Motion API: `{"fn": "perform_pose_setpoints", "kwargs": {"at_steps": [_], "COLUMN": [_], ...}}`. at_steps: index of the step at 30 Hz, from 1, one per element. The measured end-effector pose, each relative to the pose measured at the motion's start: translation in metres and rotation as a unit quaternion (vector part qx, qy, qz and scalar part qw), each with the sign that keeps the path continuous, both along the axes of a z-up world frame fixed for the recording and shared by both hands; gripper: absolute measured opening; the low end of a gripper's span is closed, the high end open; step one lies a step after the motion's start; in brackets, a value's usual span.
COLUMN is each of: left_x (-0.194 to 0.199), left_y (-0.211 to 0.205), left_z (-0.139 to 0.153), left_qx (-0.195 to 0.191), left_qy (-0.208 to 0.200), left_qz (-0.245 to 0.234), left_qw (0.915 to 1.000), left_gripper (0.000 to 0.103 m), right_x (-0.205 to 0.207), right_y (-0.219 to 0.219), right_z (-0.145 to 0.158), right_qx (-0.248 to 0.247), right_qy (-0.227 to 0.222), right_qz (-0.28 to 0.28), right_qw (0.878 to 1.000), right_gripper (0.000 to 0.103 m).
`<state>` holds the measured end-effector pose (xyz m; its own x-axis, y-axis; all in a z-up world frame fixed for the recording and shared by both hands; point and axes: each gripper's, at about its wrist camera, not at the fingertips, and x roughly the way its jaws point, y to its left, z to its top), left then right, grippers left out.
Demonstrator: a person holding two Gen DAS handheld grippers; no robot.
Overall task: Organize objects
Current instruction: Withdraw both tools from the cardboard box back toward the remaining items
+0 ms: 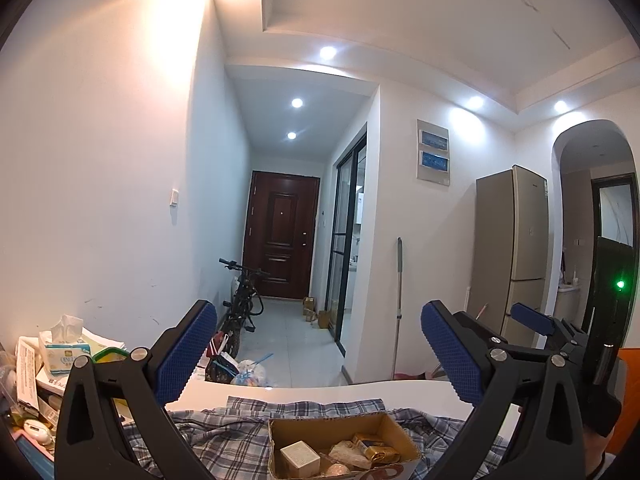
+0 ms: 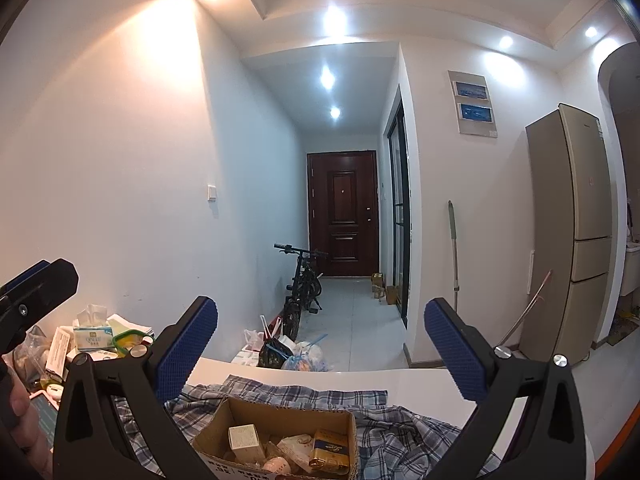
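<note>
An open cardboard box (image 1: pixel 394 428) sits on a blue plaid cloth (image 1: pixel 224 436) on the white table (image 1: pixel 320 394). It holds a small cream carton (image 1: pixel 300 458), a gold packet (image 1: pixel 378 448) and other small items. The same box (image 2: pixel 224 416) shows in the right wrist view, with a cream carton (image 2: pixel 244 438) and a gold packet (image 2: pixel 330 450). My left gripper (image 1: pixel 320 348) is open and empty, raised above and behind the box. My right gripper (image 2: pixel 320 344) is open and empty, also above the box. The right gripper shows at the right of the left view (image 1: pixel 532 318).
A pile of clutter lies at the table's left end: a tissue pack (image 1: pixel 64 350), papers and a green-rimmed container (image 2: pixel 128 338). Beyond the table are trash bags (image 2: pixel 296 354), a bicycle (image 2: pixel 302 292), a mop (image 2: pixel 454 248), a fridge (image 2: pixel 576 232) and a dark door (image 2: pixel 344 212).
</note>
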<state>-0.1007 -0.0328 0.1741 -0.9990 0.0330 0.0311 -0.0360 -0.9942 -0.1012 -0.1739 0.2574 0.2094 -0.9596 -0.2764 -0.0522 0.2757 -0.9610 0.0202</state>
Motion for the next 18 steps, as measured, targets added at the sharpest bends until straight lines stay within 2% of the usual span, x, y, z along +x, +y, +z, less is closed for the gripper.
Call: {"fn": "perform_pose_setpoints", "kwargs": {"at_steps": [8,14,18], "left_x": [0.016,0.034,0.048], "left_y": [0.003,0.001,0.005], "left_z": [0.009,0.013,0.013], "left_qx": [-0.013,0.006,-0.009], "left_qy": [0.001,-0.005,0.002], "left_qz": [0.003,-0.033,-0.025], "left_qw": [0.9999,0.9994,0.9996], "left_gripper": [0.103,0.103,0.103], "right_x": [0.005,0.023,0.039], "right_y": [0.004,0.01,0.012], "right_z": [0.01,0.02,0.028], "right_qx": [-0.008,-0.001,0.011], "right_qy": [-0.009,-0.003,0.011], "right_qz": [-0.005,-0.015,-0.022], "right_qw": [1.0,1.0,1.0], "right_gripper": [0.103,0.103,0.103]}}
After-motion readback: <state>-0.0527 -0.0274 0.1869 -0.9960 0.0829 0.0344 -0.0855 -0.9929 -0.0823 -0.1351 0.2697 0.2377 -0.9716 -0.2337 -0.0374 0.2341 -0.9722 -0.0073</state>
